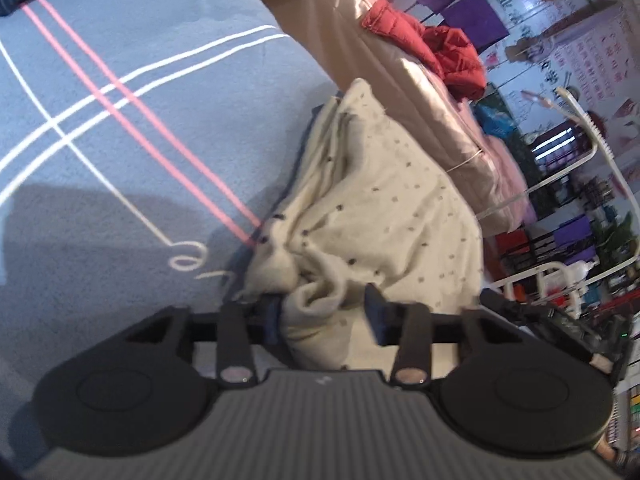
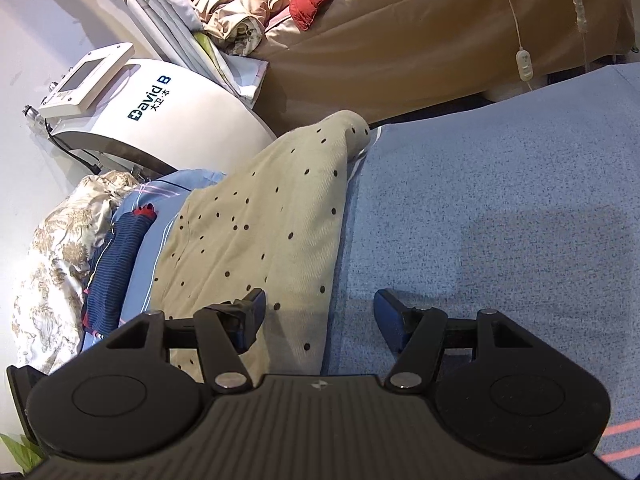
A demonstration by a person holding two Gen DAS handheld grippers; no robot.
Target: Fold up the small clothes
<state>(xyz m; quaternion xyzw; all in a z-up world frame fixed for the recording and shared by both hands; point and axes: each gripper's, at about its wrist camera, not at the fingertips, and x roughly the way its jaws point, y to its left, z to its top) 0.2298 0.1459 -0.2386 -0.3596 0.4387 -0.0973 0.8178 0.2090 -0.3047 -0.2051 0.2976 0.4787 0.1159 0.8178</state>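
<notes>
Here, dotted garment (image 1: 372,208) between left tool (image 1: 324,312)

left gripper (image 1: 324,312) and right gripper (image 2: 318,318) alike, matte black, ribbed grey body, round side housings, silver pivot screws, dark blue fingertip pads (image 2: 386,312)

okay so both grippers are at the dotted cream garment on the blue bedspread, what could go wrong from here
The left gripper has only a bunched wad of the cream dotted garment between its fingers, so several layers may lift together. The right gripper stands open over the garment's edge, one finger above the blue bedspread, which it might pinch too.
</notes>
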